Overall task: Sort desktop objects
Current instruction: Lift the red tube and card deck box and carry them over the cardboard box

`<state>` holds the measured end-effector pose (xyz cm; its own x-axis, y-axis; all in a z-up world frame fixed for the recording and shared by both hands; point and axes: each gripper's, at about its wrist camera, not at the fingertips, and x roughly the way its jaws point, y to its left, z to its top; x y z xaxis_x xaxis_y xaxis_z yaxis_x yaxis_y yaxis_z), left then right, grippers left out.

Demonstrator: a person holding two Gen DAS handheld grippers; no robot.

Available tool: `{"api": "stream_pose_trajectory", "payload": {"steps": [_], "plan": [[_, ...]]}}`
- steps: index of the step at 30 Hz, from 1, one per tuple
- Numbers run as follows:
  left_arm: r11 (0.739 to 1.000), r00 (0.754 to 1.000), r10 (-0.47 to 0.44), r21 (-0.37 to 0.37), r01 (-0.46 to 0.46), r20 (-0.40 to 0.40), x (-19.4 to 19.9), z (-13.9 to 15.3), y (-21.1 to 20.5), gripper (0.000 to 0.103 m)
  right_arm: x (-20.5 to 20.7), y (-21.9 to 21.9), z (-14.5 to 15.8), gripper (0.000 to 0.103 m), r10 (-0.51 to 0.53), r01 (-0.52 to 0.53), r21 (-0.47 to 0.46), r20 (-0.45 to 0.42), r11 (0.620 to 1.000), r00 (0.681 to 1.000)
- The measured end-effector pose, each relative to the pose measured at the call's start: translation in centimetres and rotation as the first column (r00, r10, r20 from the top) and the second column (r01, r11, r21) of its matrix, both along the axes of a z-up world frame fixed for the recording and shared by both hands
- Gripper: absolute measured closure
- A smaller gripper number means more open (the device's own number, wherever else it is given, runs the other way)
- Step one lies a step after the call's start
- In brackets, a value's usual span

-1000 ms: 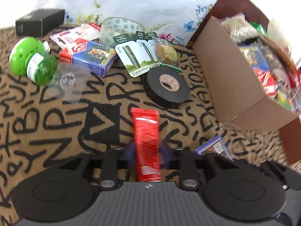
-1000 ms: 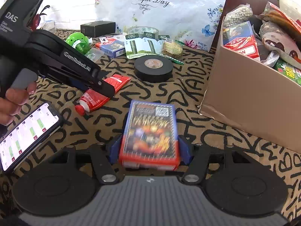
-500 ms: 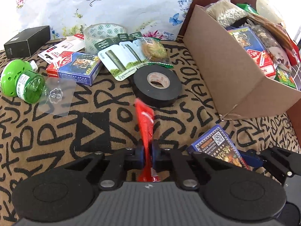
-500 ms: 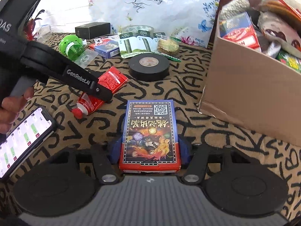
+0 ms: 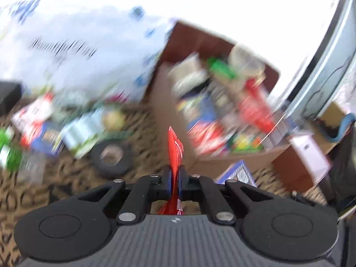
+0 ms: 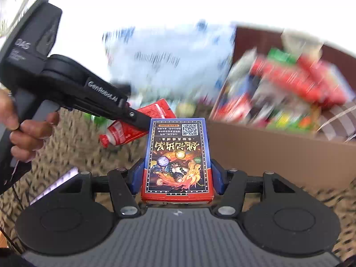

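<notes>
My left gripper (image 5: 175, 179), marked "GenRobot.AI" and "DAS", pinches a red tube (image 5: 175, 153) edge-on; my right gripper (image 6: 177, 175) clamps a card box (image 6: 177, 158) bearing a QR code and Chinese lettering. Cardboard box (image 6: 278, 155) blurred beyond.

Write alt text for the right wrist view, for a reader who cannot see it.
The right gripper clamps a card box printed with Chinese characters and a QR code. Left of it, the left gripper holds a red tube; a full cardboard box lies blurred beyond.

Both claws (image 5: 175, 179) (image 6: 177, 175) clamped, raised.
</notes>
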<state>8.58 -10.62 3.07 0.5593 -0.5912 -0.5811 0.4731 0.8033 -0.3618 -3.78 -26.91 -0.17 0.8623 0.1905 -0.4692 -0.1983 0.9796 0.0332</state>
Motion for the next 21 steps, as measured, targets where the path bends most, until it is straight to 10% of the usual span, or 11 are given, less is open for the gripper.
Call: {"api": "stream_pose_trajectory", "payload": {"steps": [9,21], "plan": [[0.991,1.0,-0.007,-0.131,0.006,-0.014,7.2,8.2,-7.9,0.1,-0.3,-5.0,5.2,0.045,-0.121,0.134,-0.057,0.193,0.989,0.974],[0.971,0.987,0.071,-0.218,-0.102,-0.145,17.9,6.0,-13.4,0.1,10.9,-11.1,6.6,0.045,-0.178,0.178,0.014,0.117,0.984,0.977]]}}
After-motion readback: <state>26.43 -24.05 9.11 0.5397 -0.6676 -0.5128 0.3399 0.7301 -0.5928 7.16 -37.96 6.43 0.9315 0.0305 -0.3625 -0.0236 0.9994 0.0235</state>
